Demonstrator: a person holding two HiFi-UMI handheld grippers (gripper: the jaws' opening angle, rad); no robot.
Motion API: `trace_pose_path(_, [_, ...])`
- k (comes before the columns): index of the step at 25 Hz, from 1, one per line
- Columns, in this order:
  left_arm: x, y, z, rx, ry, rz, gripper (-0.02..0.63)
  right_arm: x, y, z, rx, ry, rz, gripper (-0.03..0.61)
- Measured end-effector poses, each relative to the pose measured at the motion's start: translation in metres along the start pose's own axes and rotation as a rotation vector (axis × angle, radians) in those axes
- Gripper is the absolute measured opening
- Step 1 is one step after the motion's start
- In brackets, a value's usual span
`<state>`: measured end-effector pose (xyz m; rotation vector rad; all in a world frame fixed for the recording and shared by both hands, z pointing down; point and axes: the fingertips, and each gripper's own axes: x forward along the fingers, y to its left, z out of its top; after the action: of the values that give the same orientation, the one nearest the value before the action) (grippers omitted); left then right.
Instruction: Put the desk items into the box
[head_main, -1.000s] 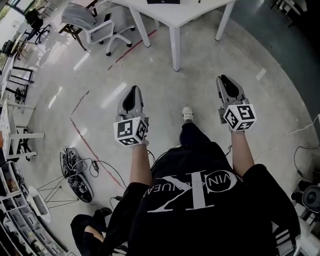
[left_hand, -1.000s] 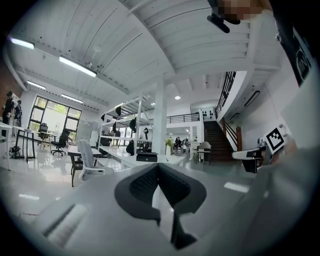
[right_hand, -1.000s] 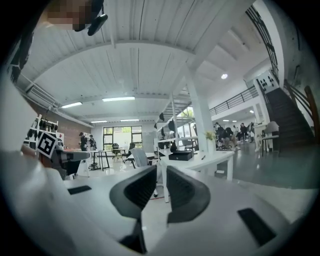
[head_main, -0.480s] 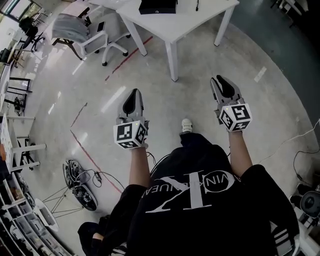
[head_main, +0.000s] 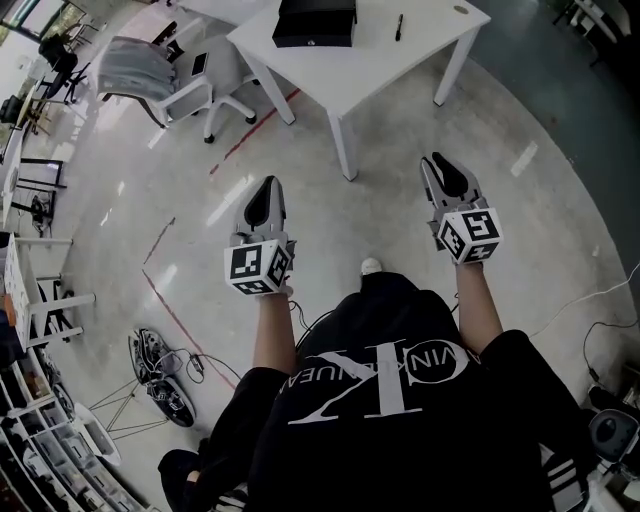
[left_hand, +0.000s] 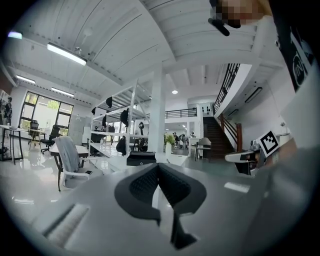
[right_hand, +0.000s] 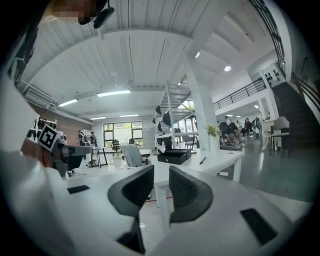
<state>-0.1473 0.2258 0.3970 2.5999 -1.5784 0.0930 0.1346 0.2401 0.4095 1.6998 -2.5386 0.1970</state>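
Observation:
A black box (head_main: 315, 22) stands on a white table (head_main: 370, 70) ahead of me, with a black pen (head_main: 398, 27) and a small round item (head_main: 460, 10) to its right. Both grippers hang in the air over the floor, short of the table. My left gripper (head_main: 267, 184) has its jaws closed tip to tip on nothing, and the black box (left_hand: 140, 159) shows just beyond them. My right gripper (head_main: 441, 162) holds nothing, and a narrow gap shows between its pads (right_hand: 187, 187). Past them lie the black box (right_hand: 172, 156) and the pen (right_hand: 202, 160).
A grey office chair (head_main: 150, 60) stands left of the table. Cables and a dark device (head_main: 160, 372) lie on the floor at lower left, beside shelving (head_main: 30, 300). My shoe (head_main: 371, 266) is on the polished floor between the grippers. Red tape lines cross the floor.
I have stepped closer to the table, so the box, pen and tabletop have slid further into view. Both grippers keep the same pose and jaw setting.

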Motion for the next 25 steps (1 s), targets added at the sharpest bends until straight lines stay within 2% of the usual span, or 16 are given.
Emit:
trace_pose_path(7, [0.042,-0.006,0.01,0.011,-0.011,0.008,0.011,0.028,-0.043,0.009,0.014,-0.014,0.007,0.057])
trace_pose_path(15, [0.062,0.01,0.003,0.003,0.016,0.025,0.011,0.052,-0.054,-0.001,0.052,0.005,0.007,0.057])
trace_pose_path(21, [0.103,0.023,-0.006,-0.006,0.023,-0.004,0.011,0.078,-0.071,-0.006,0.057,0.016,-0.019,0.057])
trace_pose_path(25, [0.133,0.036,0.006,-0.003,-0.002,-0.026,0.011,0.103,-0.078,0.004,0.046,0.01,-0.028,0.057])
